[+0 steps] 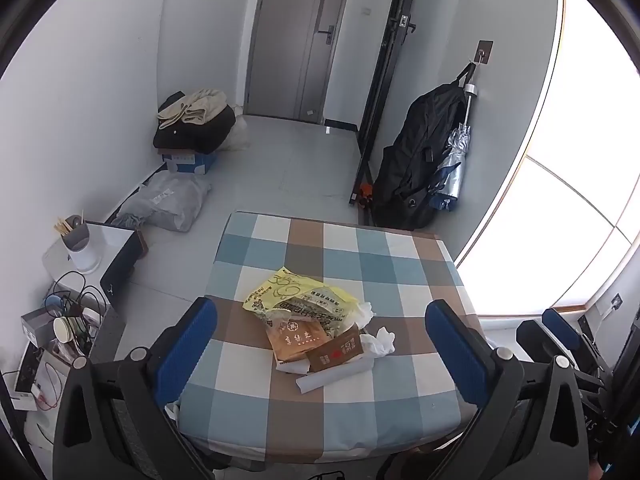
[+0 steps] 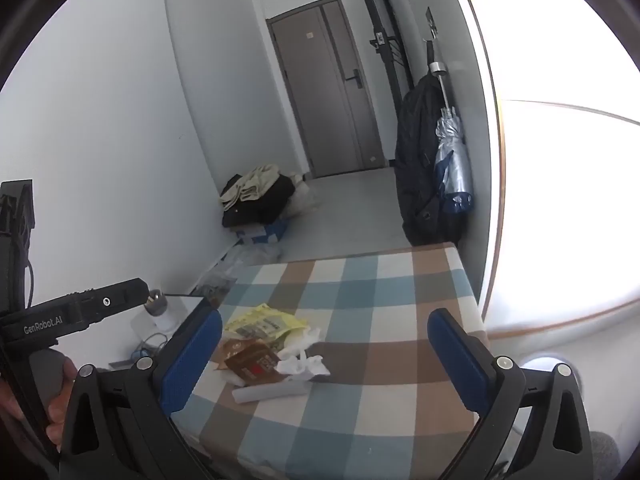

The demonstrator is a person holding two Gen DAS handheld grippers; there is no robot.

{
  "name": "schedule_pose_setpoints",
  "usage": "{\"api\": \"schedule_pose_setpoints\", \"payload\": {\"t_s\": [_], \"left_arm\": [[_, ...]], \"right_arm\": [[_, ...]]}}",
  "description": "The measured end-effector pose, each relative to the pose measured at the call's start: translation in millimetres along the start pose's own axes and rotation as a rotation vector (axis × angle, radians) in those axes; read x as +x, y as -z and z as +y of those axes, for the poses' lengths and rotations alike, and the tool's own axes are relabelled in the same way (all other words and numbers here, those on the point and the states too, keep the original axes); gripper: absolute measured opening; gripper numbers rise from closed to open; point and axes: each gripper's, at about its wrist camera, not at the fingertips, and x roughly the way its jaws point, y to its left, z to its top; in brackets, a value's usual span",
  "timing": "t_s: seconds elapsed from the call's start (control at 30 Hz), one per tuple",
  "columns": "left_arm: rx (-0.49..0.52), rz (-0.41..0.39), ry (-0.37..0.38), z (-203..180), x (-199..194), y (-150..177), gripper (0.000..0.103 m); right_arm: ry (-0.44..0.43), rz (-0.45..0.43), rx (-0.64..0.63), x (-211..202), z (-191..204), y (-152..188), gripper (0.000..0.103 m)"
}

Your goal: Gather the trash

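Observation:
A pile of trash lies on the checked tablecloth point(image 1: 400, 256): a yellow plastic bag point(image 1: 292, 294), brown paper wrappers point(image 1: 316, 344), crumpled white tissues point(image 1: 382, 340) and a white paper roll point(image 1: 336, 376). My left gripper point(image 1: 320, 344) is open and empty, held above the near side of the pile. My right gripper point(image 2: 324, 356) is open and empty; the pile shows between its fingers, with the bag point(image 2: 266, 322), wrappers point(image 2: 252, 362), tissues point(image 2: 304, 364) and roll point(image 2: 270, 392). The right gripper's blue fingers point(image 1: 560, 328) also show at the right edge of the left wrist view.
A low side table point(image 1: 108, 248) with a utensil cup point(image 1: 78, 240) stands left of the table, with cables and boxes point(image 1: 60, 328) nearer. Bags and clothes point(image 1: 192, 124) lie by the far wall. A black bag and umbrella point(image 1: 432, 152) hang at right. The left gripper's body point(image 2: 80, 312) shows at left.

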Motion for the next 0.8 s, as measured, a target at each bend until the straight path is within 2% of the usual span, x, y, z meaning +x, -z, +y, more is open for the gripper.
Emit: {"api": "schedule_pose_setpoints", "payload": {"t_s": [0.8], "left_arm": [[-0.012,0.01,-0.014,10.5,2.3,0.1,0.102]], "right_arm": [[0.008,-0.001,-0.006,-1.3,0.3,1.4,0.103]]}}
